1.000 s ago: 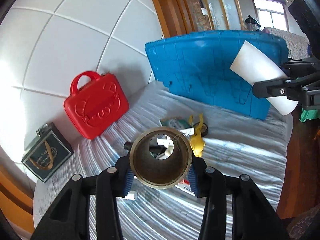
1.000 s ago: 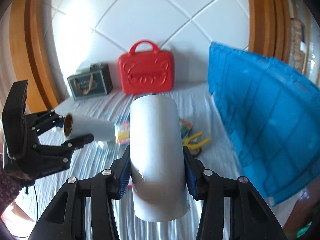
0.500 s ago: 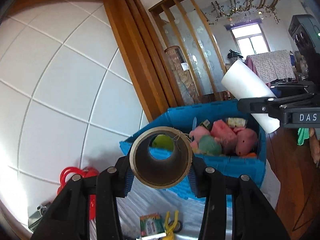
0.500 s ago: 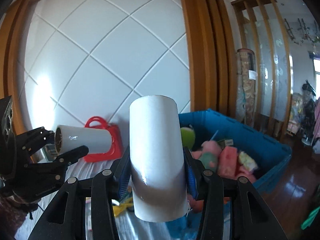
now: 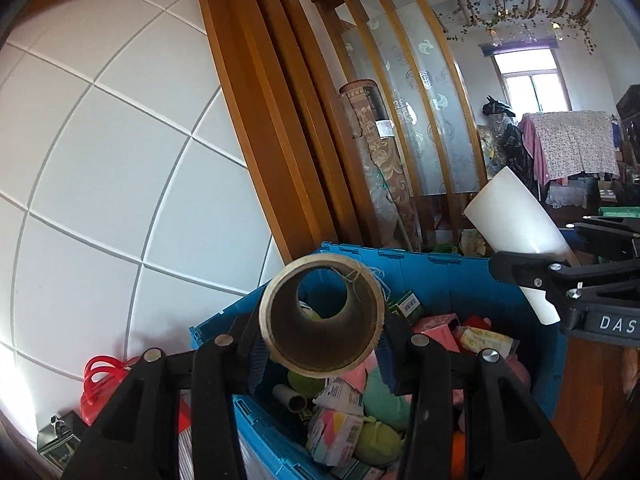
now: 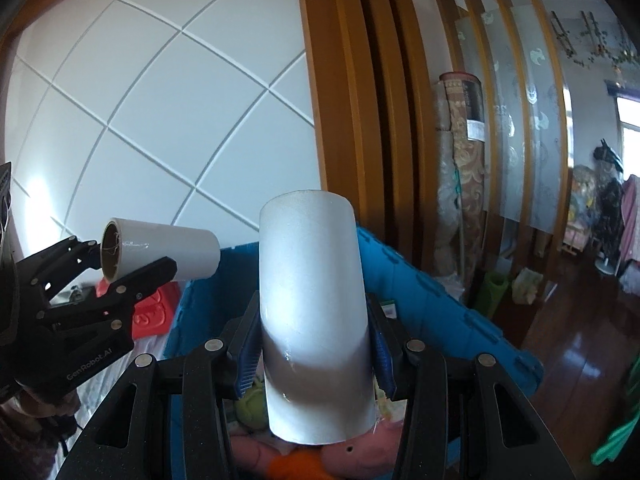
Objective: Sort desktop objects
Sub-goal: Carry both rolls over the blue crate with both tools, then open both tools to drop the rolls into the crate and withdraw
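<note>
My left gripper [image 5: 320, 354] is shut on a roll with a brown cardboard core [image 5: 322, 316], seen end-on, held above the blue crate [image 5: 452, 284]. It also shows in the right wrist view [image 6: 160, 248] at the left. My right gripper [image 6: 312, 344] is shut on a white roll [image 6: 312, 304], held upright over the blue crate [image 6: 440, 300]. That white roll also shows in the left wrist view [image 5: 516, 232] at the right. The crate holds several soft toys and small boxes [image 5: 340, 432].
A red toy case [image 5: 96, 384] and a dark box [image 5: 60, 444] stand on the table by the white tiled wall [image 5: 100, 180]. Wooden posts [image 5: 260, 120] and a rolled carpet [image 5: 376, 160] rise behind the crate. Wooden floor [image 6: 580, 340] lies to the right.
Both grippers have risen and moved forward with their rolls, from above the table to over the open crate. The table items have dropped out of view.
</note>
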### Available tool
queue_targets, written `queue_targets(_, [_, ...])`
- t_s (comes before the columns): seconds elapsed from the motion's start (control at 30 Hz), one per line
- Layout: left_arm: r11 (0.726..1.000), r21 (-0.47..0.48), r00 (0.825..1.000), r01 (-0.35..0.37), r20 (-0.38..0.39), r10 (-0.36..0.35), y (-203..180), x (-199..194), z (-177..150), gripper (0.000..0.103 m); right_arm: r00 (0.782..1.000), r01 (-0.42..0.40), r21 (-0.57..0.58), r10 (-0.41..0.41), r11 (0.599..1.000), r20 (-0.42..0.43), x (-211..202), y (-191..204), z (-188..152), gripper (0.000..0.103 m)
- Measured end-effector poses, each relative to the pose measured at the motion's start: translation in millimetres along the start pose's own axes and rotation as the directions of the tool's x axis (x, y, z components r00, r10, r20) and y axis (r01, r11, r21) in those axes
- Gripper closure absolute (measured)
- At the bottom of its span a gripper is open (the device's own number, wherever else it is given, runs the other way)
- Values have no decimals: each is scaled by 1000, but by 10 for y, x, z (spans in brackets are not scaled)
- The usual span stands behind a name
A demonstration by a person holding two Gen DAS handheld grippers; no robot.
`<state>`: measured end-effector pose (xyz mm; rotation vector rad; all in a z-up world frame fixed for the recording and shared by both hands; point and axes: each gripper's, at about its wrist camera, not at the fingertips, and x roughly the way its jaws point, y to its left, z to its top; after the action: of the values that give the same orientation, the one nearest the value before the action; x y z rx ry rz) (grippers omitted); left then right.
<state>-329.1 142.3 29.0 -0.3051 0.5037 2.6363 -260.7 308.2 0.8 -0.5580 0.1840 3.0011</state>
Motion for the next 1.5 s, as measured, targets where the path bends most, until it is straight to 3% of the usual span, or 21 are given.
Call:
queue_targets(0.3, [997, -44, 995, -70, -71, 67, -83, 276, 185, 56, 1000, 7, 10, -7, 1000, -16, 349, -353, 163, 56])
queue_targets(0.37, [993, -52, 991, -110, -78, 106, -95, 327, 259, 28, 998, 57, -14, -57, 998, 0, 416, -388, 271, 44])
queue_targets(0.4, [990, -55, 989, -127, -77, 123, -88, 333, 277, 4, 998, 68, -17, -67, 998, 9, 427, -415, 317, 38])
queue_targets(0.43, [985, -62, 986, -159, -58, 155, -79, 301, 298, 0, 998, 62, -15, -62, 998, 21, 410, -419, 352, 38])
queue_targets(0.97, [955, -116, 962, -274, -38, 271, 1, -78, 134, 0, 991, -65, 33, 60, 997, 122, -168, -331, 128, 21])
queue_targets(1.5, [920, -189, 939, -342, -35, 342, 487, -714, -246, 0, 981, -112, -45, 117, 993, 157, -526, 328, -83, 13])
